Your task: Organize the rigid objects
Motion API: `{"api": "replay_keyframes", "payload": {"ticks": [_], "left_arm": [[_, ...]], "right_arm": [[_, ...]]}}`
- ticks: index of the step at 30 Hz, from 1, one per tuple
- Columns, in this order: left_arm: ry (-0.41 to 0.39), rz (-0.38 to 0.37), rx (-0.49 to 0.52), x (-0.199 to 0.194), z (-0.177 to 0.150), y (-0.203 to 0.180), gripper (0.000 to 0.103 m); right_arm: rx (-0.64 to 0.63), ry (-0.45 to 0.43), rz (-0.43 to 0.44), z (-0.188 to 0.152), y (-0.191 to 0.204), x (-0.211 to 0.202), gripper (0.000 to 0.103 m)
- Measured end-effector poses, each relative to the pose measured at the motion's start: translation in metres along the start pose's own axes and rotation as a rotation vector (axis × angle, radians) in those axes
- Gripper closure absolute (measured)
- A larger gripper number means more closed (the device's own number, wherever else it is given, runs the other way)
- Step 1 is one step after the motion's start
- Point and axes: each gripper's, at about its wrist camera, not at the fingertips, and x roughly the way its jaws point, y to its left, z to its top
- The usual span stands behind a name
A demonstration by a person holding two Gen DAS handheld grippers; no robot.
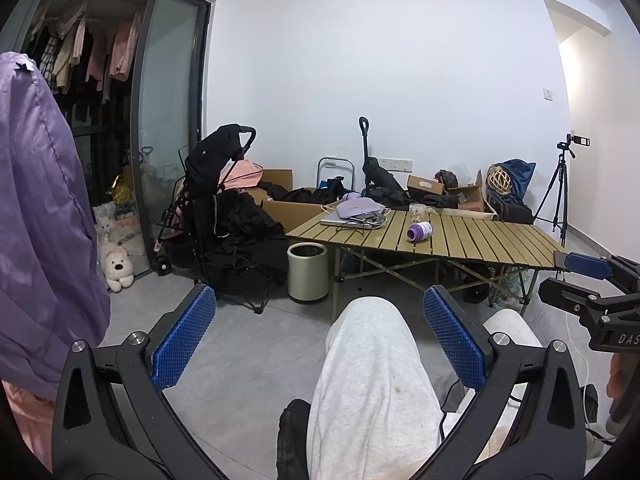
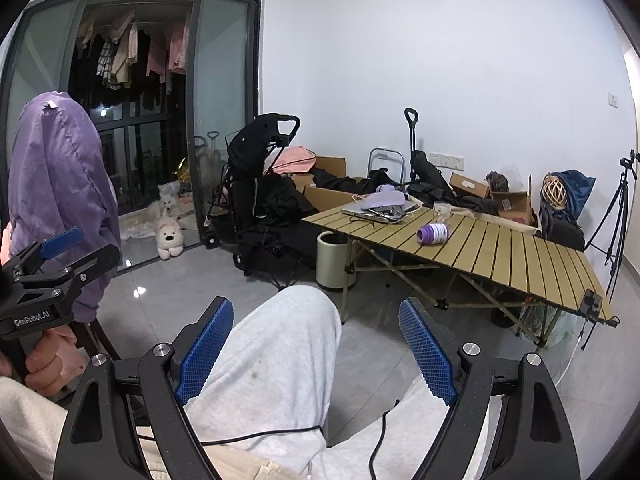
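Observation:
A slatted wooden folding table (image 1: 472,240) (image 2: 520,252) stands across the room. On it lie a purple bottle on its side (image 1: 419,232) (image 2: 433,234), a small glass cup (image 1: 417,209) (image 2: 442,209), and a laptop (image 1: 348,220) (image 2: 376,210) with a lilac cap (image 1: 356,206) (image 2: 384,199) on top. My left gripper (image 1: 320,320) is open and empty, held above the person's knees, far from the table. My right gripper (image 2: 316,328) is open and empty, also over the knees. Each gripper shows at the edge of the other's view.
A cream waste bin (image 1: 307,272) (image 2: 334,260) stands by the table's left leg. A black stroller (image 1: 224,184), cardboard boxes (image 1: 426,185), dark clothes, a tripod (image 1: 558,196) and a plush dog (image 1: 118,270) line the walls. A purple jacket (image 1: 40,220) hangs close at left.

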Motion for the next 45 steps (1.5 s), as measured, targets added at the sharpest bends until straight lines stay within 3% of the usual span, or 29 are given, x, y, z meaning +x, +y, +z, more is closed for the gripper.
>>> {"api": "replay_keyframes", "payload": {"ticks": [45], "left_arm": [[-0.014,0.002,0.017,-0.0016,-0.0035,-0.0025,0.0]], "right_arm": [[0.028,0.017,-0.003,-0.0013,-0.0007,0.0039,0.014]]}}
